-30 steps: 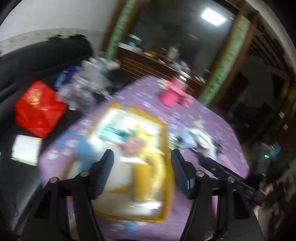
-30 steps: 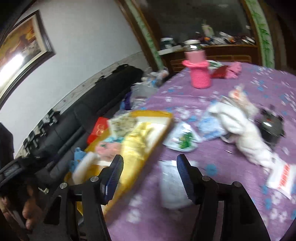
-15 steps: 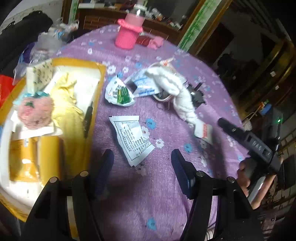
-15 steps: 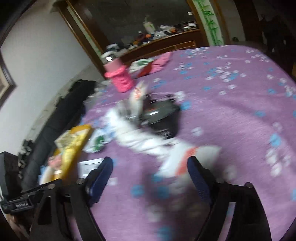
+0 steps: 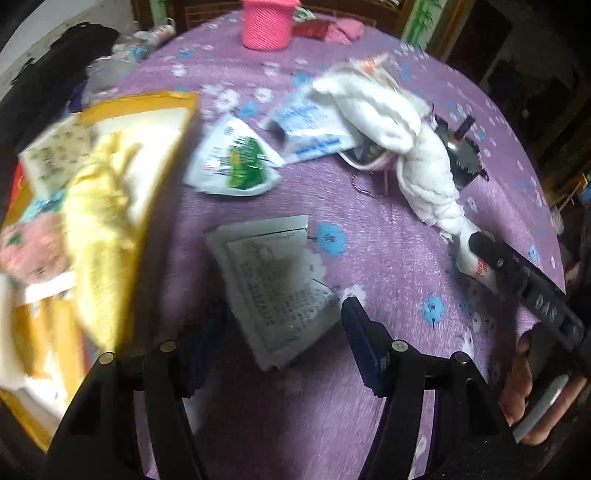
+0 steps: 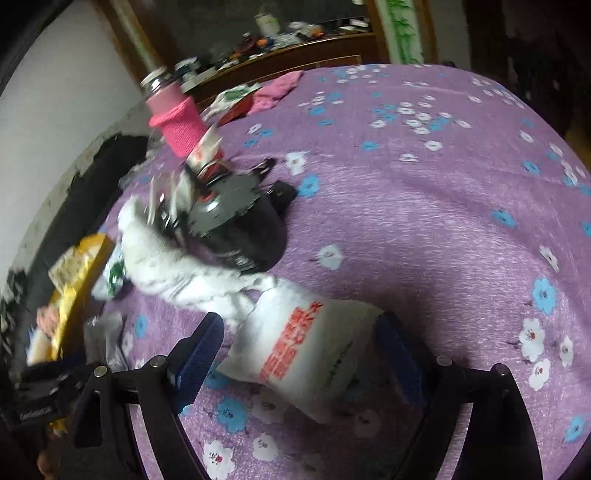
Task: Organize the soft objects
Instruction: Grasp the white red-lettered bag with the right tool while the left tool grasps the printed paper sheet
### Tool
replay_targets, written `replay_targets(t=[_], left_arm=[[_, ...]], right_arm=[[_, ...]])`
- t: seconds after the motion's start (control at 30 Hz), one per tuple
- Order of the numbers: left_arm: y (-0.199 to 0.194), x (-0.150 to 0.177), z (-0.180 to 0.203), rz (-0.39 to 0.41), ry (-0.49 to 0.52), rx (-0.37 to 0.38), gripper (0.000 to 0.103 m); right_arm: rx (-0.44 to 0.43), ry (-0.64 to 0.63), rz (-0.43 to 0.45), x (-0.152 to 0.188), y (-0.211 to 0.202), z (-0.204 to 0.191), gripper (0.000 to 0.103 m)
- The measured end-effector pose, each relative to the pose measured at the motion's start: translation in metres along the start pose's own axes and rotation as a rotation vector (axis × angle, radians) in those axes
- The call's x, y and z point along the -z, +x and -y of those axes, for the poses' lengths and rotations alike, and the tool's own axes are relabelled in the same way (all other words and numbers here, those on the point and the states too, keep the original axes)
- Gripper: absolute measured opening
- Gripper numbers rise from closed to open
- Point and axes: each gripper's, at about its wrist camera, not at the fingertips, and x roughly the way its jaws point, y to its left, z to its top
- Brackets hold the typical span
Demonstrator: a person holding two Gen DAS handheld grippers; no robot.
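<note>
Left claw [image 5: 280, 332] spread wide over flat white printed sachet [image 5: 275, 284] on purple flowered table [image 5: 388, 229], gripping nothing. Right claw [image 6: 303, 354] spread wide, straddling white red-lettered pouch [image 6: 306, 350], pads apparently clear.

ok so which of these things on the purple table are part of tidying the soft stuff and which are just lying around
Part of the job:
- flat grey printed packet, between the left gripper's open jaws
- white pouch with red lettering, between the right gripper's open jaws
- twisted white cloth
- yellow tray

Lying about:
- pink knitted cup sleeve
- black gadget
</note>
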Motion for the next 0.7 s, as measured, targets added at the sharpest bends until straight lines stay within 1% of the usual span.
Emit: replay_targets(t=[0.03,0.07,0.1,0.13,0.17,0.2,0.23,0.27,0.37,0.4,0.47,0.53,0.6,0.7], left_arm=[[0.006,-0.001,0.001,-0.012,0.005,-0.006,0.063],[0.009,-0.001,0.002,0.004,0.011,-0.025,0.062],[0.007,0.0,0.001,0.03,0.009,-0.034,0.055],[0.008,0.003,-0.001,0.037,0.002,-0.037,0.052],[0.008,0.005,-0.002,0.049,-0.001,-0.041,0.042],[0.007,0.008,-0.006,0.058,-0.008,-0.028,0.035],[0.006,0.01,-0.007,0.061,-0.01,-0.015,0.032],[0.005,0.014,-0.01,0.068,-0.012,-0.003,0.029],[0.001,0.022,-0.016,0.072,-0.028,0.029,0.028],[-0.002,0.027,-0.02,0.072,-0.026,0.049,0.028],[-0.008,0.033,-0.019,0.087,-0.019,0.076,0.028],[-0.013,0.037,-0.018,0.103,-0.009,0.099,0.028],[-0.014,0.039,-0.019,0.098,-0.001,0.114,0.028],[-0.019,0.047,-0.021,0.105,-0.004,0.132,0.028]], right_arm=[[0.025,-0.02,0.002,0.0,0.002,-0.004,0.085],[0.049,-0.045,-0.001,0.001,0.004,-0.008,0.085],[0.071,-0.074,-0.006,0.002,0.006,-0.013,0.083],[0.1,-0.101,-0.006,0.004,0.008,-0.018,0.081],[0.134,-0.126,-0.005,0.005,0.009,-0.023,0.077],[0.164,-0.151,-0.004,0.007,0.012,-0.029,0.075],[0.184,-0.177,-0.003,0.008,0.016,-0.035,0.073],[0.19,-0.19,-0.003,0.008,0.019,-0.038,0.068],[0.184,-0.218,0.0,0.008,0.023,-0.048,0.053],[0.185,-0.221,0.004,0.009,0.021,-0.05,0.049],[0.176,-0.221,0.013,0.01,0.017,-0.05,0.044],[0.168,-0.213,0.029,0.009,0.013,-0.048,0.035],[0.158,-0.199,0.047,0.011,0.005,-0.047,0.025],[0.164,-0.205,0.061,0.018,-0.001,-0.049,0.016]])
